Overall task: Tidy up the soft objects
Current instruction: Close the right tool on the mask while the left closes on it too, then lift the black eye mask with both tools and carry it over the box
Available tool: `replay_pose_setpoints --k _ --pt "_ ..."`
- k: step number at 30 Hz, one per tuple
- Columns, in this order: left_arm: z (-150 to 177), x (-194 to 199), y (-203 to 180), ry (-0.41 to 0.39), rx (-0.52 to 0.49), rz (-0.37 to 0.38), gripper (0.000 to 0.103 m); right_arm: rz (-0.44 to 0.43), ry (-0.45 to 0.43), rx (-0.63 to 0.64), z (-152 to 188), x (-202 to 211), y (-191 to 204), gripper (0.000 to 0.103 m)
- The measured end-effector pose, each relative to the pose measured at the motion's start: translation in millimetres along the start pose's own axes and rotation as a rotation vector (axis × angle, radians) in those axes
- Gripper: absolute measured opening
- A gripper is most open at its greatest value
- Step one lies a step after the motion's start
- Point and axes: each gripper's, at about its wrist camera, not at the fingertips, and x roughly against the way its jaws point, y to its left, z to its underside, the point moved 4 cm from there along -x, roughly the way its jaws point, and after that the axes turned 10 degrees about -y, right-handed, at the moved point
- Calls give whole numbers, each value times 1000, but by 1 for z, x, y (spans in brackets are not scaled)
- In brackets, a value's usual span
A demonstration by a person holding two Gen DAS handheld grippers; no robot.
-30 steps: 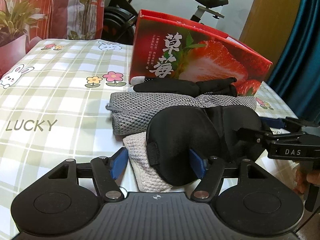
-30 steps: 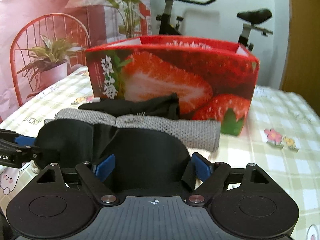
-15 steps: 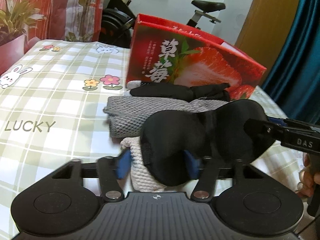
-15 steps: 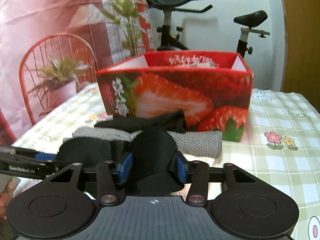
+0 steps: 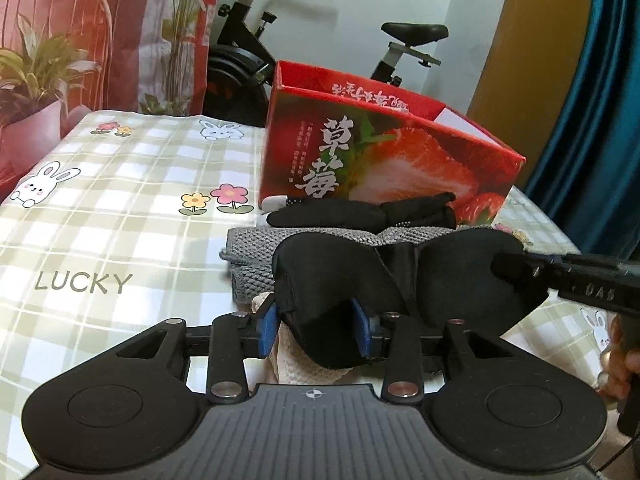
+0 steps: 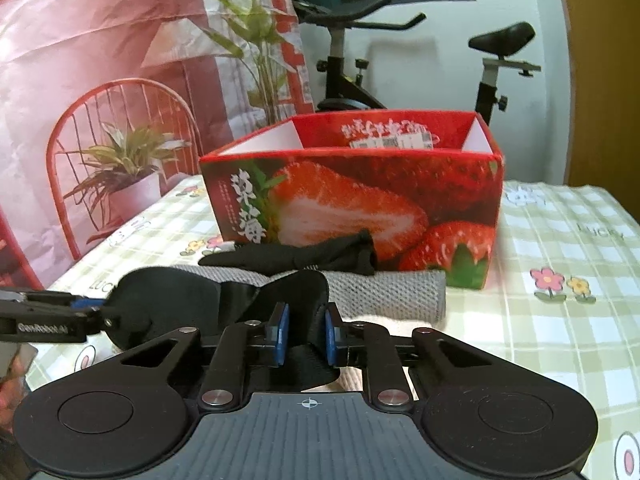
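A black eye mask (image 5: 332, 276) hangs between both grippers, just above a cream knitted cloth (image 5: 296, 364). My left gripper (image 5: 316, 330) is closing, its blue pads pinching the mask's left cup. My right gripper (image 6: 305, 332) is closing too and squeezes the other cup (image 6: 304, 292). In the left wrist view the right gripper (image 5: 520, 268) reaches in from the right. In the right wrist view the left gripper (image 6: 92, 308) comes in from the left. Behind the mask lie a folded grey towel (image 5: 256, 256) and black gloves (image 5: 360, 212), in front of the open strawberry box (image 5: 400, 160).
The table wears a green checked cloth (image 5: 120, 208) printed with rabbits and flowers. An exercise bike (image 6: 348, 64) stands behind the box. A potted plant (image 6: 128, 176) and a red chair (image 6: 80, 112) are off the table's left side, and a blue curtain (image 5: 592, 120) hangs at the right.
Both pairs of jaws have narrowed onto the eye mask, folding its cups. The mask has come up off the cloth pile, and the right wrist view now looks over the box rim.
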Motion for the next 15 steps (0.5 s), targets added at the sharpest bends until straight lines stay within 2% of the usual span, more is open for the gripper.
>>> replay_pose_setpoints --k 11,12,14,15 --pt "-6 6 -7 -43 -27 41 39 21 31 -27 9 -2 -6 16" --pt "-7 7 -8 -43 -29 53 37 20 31 -27 9 -2 -6 16" --pt "-6 7 -11 -41 -34 74 23 16 30 -27 8 -1 -5 16" --pt "-6 7 -11 -43 -36 86 21 16 30 -27 8 -1 -5 15"
